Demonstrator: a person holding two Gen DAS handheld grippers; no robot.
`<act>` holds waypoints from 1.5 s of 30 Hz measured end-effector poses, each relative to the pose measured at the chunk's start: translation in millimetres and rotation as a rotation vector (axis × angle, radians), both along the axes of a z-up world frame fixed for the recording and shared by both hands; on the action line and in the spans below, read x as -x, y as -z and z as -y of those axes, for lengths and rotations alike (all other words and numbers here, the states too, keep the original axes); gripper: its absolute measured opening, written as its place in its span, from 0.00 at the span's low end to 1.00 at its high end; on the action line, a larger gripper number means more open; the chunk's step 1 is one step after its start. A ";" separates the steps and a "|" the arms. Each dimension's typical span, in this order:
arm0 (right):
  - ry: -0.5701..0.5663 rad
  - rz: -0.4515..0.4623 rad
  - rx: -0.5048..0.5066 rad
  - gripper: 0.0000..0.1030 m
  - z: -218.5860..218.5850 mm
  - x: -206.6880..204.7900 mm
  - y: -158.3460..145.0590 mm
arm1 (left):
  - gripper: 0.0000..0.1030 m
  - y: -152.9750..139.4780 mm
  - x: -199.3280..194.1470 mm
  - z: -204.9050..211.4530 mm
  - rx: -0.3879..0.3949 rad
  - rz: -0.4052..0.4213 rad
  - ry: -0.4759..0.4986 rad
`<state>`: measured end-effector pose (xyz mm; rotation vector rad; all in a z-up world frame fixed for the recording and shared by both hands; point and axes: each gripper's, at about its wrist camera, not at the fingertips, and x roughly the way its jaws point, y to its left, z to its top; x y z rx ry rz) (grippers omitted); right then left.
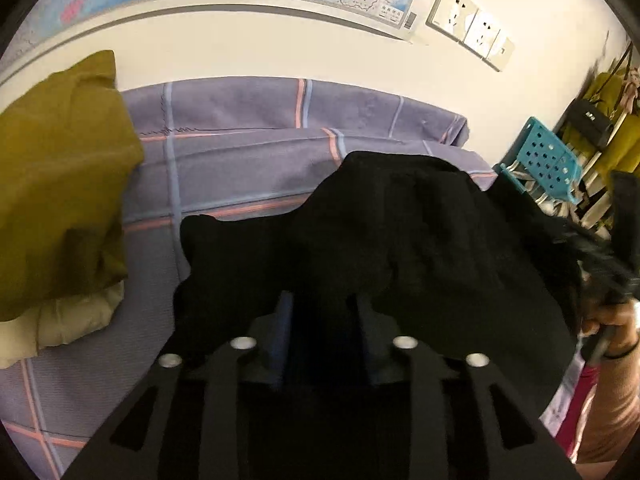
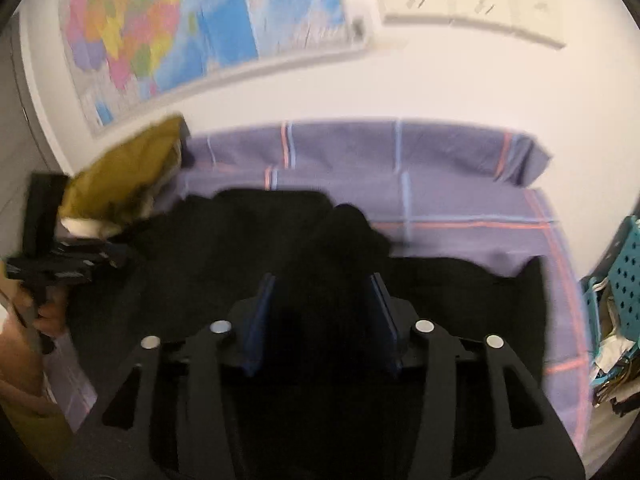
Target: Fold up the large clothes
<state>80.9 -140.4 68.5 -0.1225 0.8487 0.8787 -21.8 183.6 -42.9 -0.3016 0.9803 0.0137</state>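
The black garment [image 1: 380, 240] lies bunched on the purple checked bedsheet [image 1: 248, 152], toward the near edge of the bed and well apart from the wall; this garment serves as the landmark for all positions given here. The olive clothes pile [image 1: 60, 184] rests beside the garment's left end, seen at the far left in the right wrist view, touching or nearly touching it. The garment's long axis runs left to right across both views, parallel to the wall. The left gripper [image 1: 326, 308] points down over the left half of the garment, with dark cloth directly ahead of and below its blue pads [image 1: 286, 332]; the jaws stand partly apart, and whether any fold lies pinched between them cannot be told, black on black. The right gripper [image 2: 324, 292] hangs over the right half, its jaws clearly apart, with cloth beneath but no grip visible. A raised hump of cloth sits just beyond the right gripper. The teal perforated basket [image 1: 548, 160] stands beyond the garment's right end, off the bed. Each hand is thus nearest its own end, which probably suits a two-handed pickup along the near edge.
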 end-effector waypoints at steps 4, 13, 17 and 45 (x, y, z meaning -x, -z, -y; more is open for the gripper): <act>0.077 -0.017 -0.081 0.65 55.4 8.1 -13.5 | 0.35 -1.0 4.6 0.2 -0.009 0.014 0.001; 0.240 -0.090 -0.068 0.72 119.0 15.2 17.1 | 0.39 -3.0 5.4 4.0 -0.021 0.029 -0.025; 0.221 -0.116 -0.038 0.72 110.8 16.6 30.7 | 0.42 -0.2 4.3 4.0 -0.029 0.023 -0.027; 0.274 0.010 -0.086 0.60 124.9 35.4 -6.5 | 0.58 -2.1 11.7 12.3 -0.090 0.046 -0.040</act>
